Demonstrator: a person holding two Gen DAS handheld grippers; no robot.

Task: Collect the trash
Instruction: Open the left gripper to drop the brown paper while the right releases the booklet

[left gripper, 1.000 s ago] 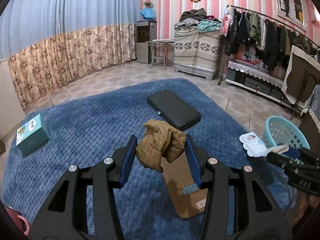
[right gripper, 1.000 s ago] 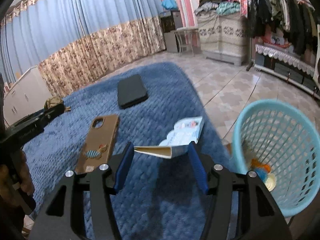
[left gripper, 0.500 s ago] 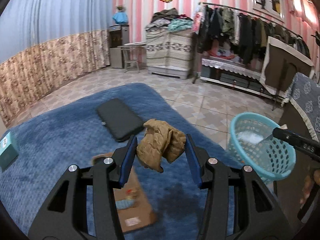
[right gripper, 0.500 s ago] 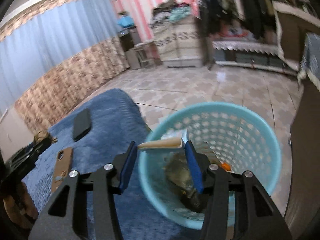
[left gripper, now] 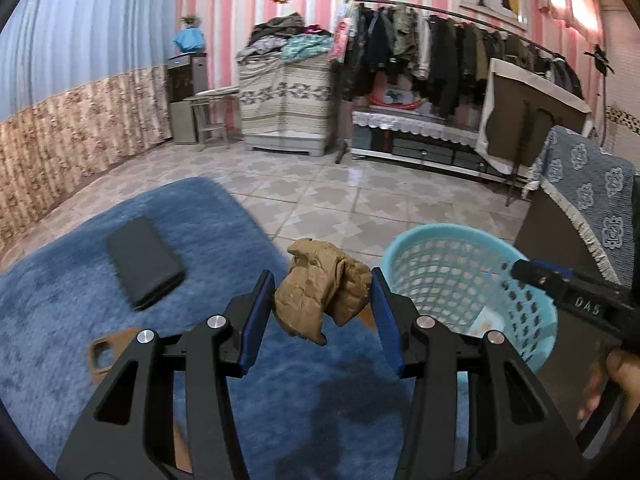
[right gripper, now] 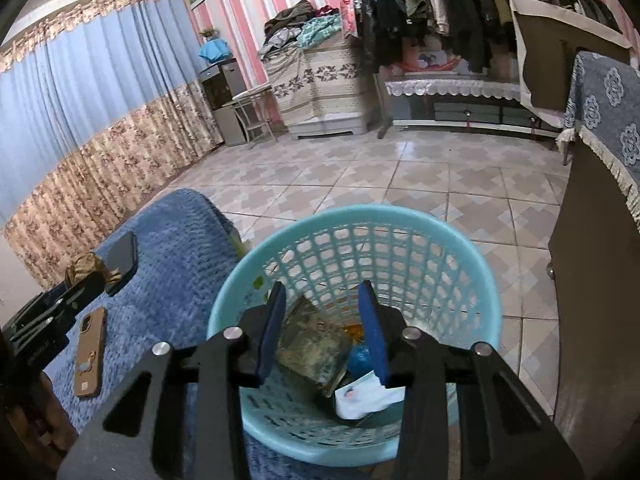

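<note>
A crumpled brown paper wad hangs above the blue rug, with my left gripper shut on it. It is just left of the light blue mesh basket. My right gripper hovers over the basket; its jaws are closing with nothing between them. A white printed packet lies inside the basket with other trash. In the right wrist view the left gripper and its wad show at the far left. In the left wrist view the right gripper reaches over the basket rim.
A brown phone case and a black flat case lie on the rug. A dark cabinet with a blue cloth stands right of the basket. Tiled floor runs back to a clothes rack.
Both grippers swung right from the rug to the basket. The right one let go of the white packet, which now lies in the basket, and its jaws narrowed. The left still holds the wad.
</note>
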